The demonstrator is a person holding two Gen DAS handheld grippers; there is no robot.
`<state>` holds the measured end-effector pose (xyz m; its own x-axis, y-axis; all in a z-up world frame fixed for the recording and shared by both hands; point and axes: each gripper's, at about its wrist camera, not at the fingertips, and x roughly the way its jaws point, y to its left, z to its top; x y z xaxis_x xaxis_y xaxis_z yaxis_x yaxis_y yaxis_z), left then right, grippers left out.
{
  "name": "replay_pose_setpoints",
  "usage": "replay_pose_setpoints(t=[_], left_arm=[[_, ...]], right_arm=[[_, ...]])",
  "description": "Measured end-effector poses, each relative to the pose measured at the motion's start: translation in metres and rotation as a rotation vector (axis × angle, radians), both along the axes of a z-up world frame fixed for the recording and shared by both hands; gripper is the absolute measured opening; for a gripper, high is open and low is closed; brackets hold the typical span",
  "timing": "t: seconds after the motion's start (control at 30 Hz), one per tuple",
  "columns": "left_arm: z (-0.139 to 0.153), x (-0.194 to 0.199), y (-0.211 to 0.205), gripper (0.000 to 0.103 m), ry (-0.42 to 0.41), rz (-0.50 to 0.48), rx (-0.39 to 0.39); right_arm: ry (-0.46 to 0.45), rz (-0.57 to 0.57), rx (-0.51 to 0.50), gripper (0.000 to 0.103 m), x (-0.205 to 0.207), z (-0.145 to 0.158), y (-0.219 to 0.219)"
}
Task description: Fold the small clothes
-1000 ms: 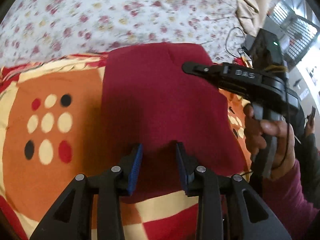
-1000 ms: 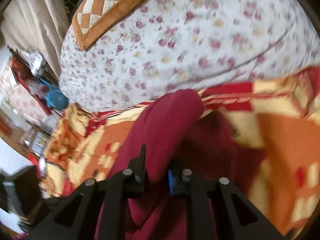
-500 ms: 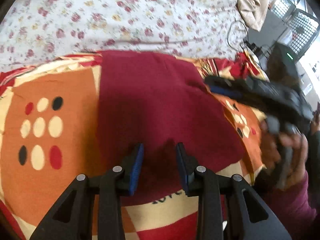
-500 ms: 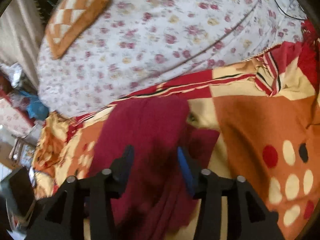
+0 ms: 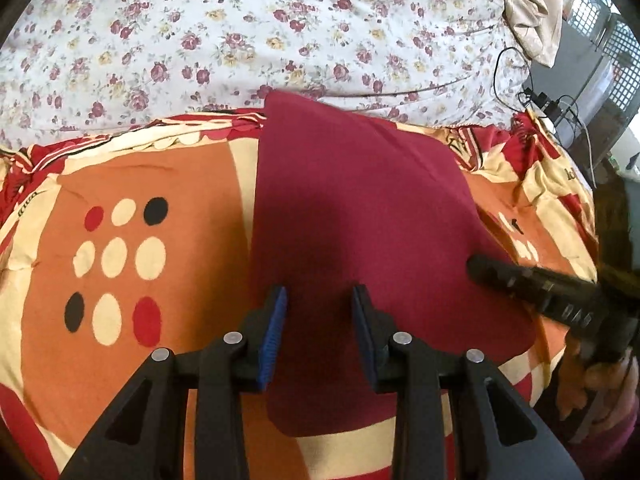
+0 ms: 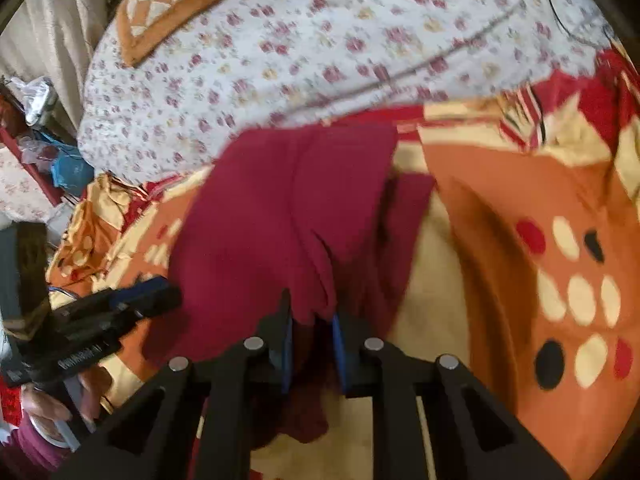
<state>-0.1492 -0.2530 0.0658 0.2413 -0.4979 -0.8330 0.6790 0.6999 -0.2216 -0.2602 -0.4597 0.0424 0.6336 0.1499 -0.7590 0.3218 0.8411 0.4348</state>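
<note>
Maroon garment (image 5: pixel 360 216), the only piece of clothing in view, lies spread on an orange, red and cream patterned blanket (image 5: pixel 132 184) over a floral bedsheet (image 5: pixel 240 32). Two grippers work it. The left gripper (image 5: pixel 319 332) hovers over its near edge, blue pads apart, gripping nothing. The right gripper (image 6: pixel 312 340), its jaws closing, pinches a bunched fold of the cloth between its pads. One checked cushion (image 6: pixel 176 0) rests on the sheet.
</note>
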Motion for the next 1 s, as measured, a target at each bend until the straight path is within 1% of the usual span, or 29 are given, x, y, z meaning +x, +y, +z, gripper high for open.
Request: replay_pose_setpoints(t=[0.07, 0.2, 0.3, 0.33, 0.37, 0.43, 0.5, 0.53, 0.57, 0.6, 0.67, 0.73, 0.77, 0.87, 0.93, 1.0], left_arm=[[-0.001, 0.001, -0.002, 0.022, -0.007, 0.001, 0.004], [0.0, 0.002, -0.002, 0.022, -0.012, 0.001, 0.005], [-0.001, 0.004, -0.003, 0.022, -0.019, 0.01, 0.009], [-0.001, 0.004, -0.004, 0.022, -0.015, 0.011, 0.009], [-0.001, 0.004, -0.004, 0.023, -0.015, 0.012, 0.009], [-0.001, 0.004, -0.005, 0.023, -0.017, 0.011, 0.011], [-0.001, 0.004, -0.005, 0.023, -0.02, 0.009, 0.015], [-0.001, 0.005, -0.006, 0.023, -0.021, 0.009, 0.015], [-0.001, 0.005, -0.005, 0.023, -0.02, 0.008, 0.014], [0.0, 0.005, -0.006, 0.023, -0.017, 0.006, 0.012], [0.002, 0.005, -0.006, 0.023, -0.011, 0.001, 0.006], [0.003, 0.005, -0.005, 0.023, -0.009, -0.004, -0.004], [0.004, 0.005, -0.005, 0.023, -0.008, -0.006, -0.014], [0.002, 0.008, -0.005, 0.026, -0.001, -0.001, -0.032], [0.001, 0.012, -0.004, 0.026, 0.024, 0.003, -0.045], [0.002, 0.019, -0.002, 0.032, 0.066, 0.007, -0.082]], right_arm=[[0.001, 0.001, -0.023, 0.016, -0.001, -0.005, 0.005], [-0.005, 0.003, -0.026, 0.017, -0.002, 0.01, 0.004], [-0.048, -0.052, 0.0, 0.028, -0.004, 0.025, -0.001], [-0.063, -0.071, 0.005, 0.038, -0.002, 0.028, -0.005], [-0.062, -0.085, 0.006, 0.055, 0.001, 0.029, -0.007], [-0.032, -0.118, 0.016, 0.069, 0.012, 0.023, -0.015], [-0.002, -0.132, 0.05, 0.069, 0.025, 0.011, -0.022], [0.01, -0.135, 0.075, 0.064, 0.03, 0.003, -0.026], [-0.003, -0.12, 0.088, 0.045, 0.033, 0.0, -0.026], [-0.015, -0.111, 0.08, 0.036, 0.032, 0.0, -0.025], [-0.052, -0.102, 0.007, 0.021, 0.024, 0.007, -0.017], [-0.06, -0.098, -0.03, 0.018, 0.016, 0.01, -0.012], [-0.058, -0.101, -0.037, 0.017, 0.011, 0.007, -0.012], [-0.046, -0.123, 0.021, 0.017, 0.006, -0.01, -0.019], [-0.053, -0.125, 0.034, 0.017, 0.006, -0.008, -0.02], [-0.052, -0.111, 0.025, 0.017, 0.008, -0.004, -0.019]])
